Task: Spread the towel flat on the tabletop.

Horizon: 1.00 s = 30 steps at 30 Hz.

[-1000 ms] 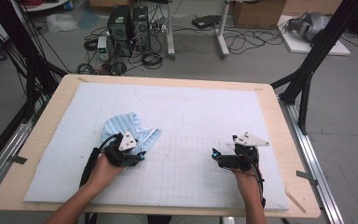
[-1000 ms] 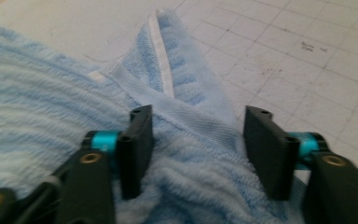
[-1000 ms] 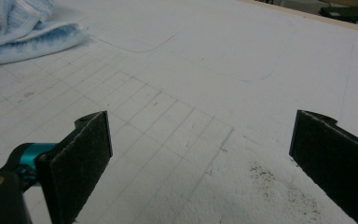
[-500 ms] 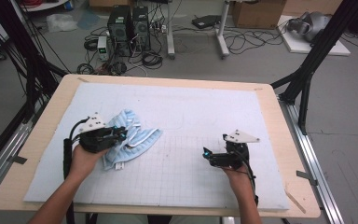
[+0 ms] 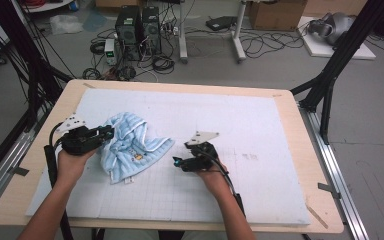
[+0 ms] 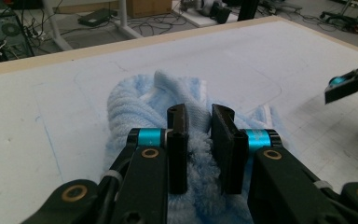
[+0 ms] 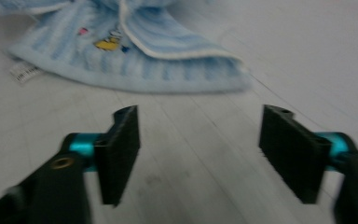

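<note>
Towel (image 5: 130, 146) bunched at 9 o'clock on mat (image 5: 260, 120), pinched in left gripper (image 6: 200, 122), probably for lifting. Right gripper (image 7: 198, 149), jaws wide and empty, aimed at near hem, likely readying a second grip.

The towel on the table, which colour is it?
Light blue towel with white edging, clearest in the high view.

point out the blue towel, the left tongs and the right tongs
blue towel (image 5: 132, 147): high view, middle of the crumpled cloth
left tongs (image 6: 199, 144): left gripper view, between the tips, on pinched towel
right tongs (image 7: 200, 154): right gripper view, open gap between the tips
</note>
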### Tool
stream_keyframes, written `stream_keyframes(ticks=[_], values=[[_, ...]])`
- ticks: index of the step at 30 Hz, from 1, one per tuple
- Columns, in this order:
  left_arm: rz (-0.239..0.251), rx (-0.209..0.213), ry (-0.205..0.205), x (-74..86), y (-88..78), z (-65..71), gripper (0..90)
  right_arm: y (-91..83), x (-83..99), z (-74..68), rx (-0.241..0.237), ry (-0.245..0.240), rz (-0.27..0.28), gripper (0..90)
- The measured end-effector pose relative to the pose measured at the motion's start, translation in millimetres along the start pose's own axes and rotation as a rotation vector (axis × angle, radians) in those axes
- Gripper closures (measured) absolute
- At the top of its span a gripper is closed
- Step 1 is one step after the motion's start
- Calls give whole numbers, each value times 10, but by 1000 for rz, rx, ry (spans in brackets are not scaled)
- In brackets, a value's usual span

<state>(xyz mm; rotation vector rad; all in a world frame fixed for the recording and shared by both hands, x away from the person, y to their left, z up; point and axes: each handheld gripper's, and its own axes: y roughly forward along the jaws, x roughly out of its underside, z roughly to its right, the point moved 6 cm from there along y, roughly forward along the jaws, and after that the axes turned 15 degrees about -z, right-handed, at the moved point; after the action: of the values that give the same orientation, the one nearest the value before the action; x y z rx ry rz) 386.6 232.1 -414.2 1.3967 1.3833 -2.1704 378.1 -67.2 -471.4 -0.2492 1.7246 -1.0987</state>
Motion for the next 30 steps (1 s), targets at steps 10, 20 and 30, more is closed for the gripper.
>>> stream_keyframes(ticks=[10, 20, 30], values=[[7, -3, -17, 21, -22, -80, 762, 574, -413, -152, -26, -63, -89, 522], [8, -5, -26, 37, -43, -112, 761, 446, -307, -297, -111, -137, -165, 839], [-20, -2, -22, 82, 29, -88, 760, -8, 217, -417, -153, -139, -179, 840]])
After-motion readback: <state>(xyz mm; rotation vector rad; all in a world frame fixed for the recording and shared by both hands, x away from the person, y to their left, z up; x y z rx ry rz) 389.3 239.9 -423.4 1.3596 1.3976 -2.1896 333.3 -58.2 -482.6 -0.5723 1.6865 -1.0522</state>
